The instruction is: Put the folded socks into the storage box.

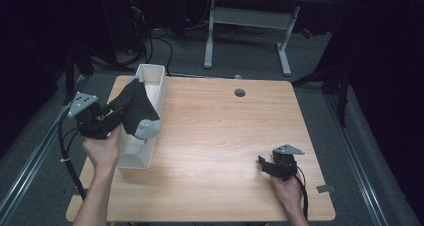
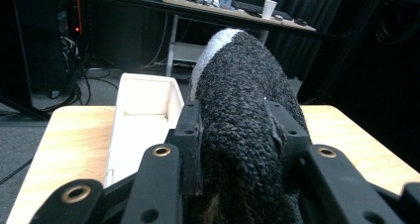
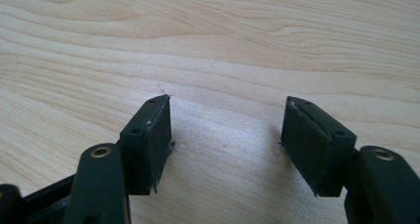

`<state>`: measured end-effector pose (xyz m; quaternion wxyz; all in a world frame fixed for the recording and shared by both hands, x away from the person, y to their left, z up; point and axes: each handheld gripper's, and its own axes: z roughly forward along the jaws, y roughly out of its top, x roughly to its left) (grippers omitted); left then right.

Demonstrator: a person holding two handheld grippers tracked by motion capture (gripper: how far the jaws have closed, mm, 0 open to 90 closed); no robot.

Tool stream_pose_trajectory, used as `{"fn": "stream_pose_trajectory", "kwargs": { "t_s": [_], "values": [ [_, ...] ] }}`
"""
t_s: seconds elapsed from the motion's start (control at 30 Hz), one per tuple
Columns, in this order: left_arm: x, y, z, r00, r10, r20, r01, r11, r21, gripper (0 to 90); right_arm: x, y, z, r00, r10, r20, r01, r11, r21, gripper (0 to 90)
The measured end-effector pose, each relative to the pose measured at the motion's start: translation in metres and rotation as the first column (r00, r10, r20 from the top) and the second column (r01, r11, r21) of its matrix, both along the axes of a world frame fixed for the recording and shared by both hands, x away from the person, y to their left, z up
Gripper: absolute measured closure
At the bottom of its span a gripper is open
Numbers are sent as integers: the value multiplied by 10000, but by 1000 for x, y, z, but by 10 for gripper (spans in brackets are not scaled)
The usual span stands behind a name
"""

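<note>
Left gripper (image 2: 240, 135): jaws clamped on dark knitted sock (image 2: 245, 120), grey toe uppermost; white bin (image 2: 143, 110) just left, on wooden table (image 2: 64, 140); desk behind.

A light wooden desk (image 1: 225, 136) with a round cable hole (image 1: 240, 92) is set on a grey carpeted floor (image 1: 250, 61). Behind it, a second table (image 1: 250, 16) on white legs is seen, with tangled cables (image 1: 145, 41) on the floor beside it. The surroundings are kept dark by black curtains (image 1: 385, 61).
</note>
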<state>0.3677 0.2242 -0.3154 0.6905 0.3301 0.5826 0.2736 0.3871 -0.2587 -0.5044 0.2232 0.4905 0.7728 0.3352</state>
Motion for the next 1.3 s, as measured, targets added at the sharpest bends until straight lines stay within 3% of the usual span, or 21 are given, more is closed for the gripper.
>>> {"fn": "stream_pose_trajectory", "kwargs": {
  "t_s": [0.3, 0.43, 0.73, 1.3],
  "values": [
    [-1, 7, -6, 9996, 249, -105, -248, 9996, 122, 644, 0, 0, 0, 10000, 5, 8, -5, 10000, 2, 362],
    [-1, 12, -9, 9991, 382, -165, -384, 9992, -123, 644, 0, 0, 0, 10000, 3, 8, -3, 10000, 0, 362],
    [1, 17, -19, 9977, 587, -339, -592, 9981, -161, 644, 0, 0, 0, 10000, -2, 9, 2, 10000, -4, 362],
    [3, 29, -36, 9901, 1299, -539, -1302, 9915, -19, 643, 0, 0, 0, 10000, -8, 10, 8, 10000, -1, 362]
  ]
}}
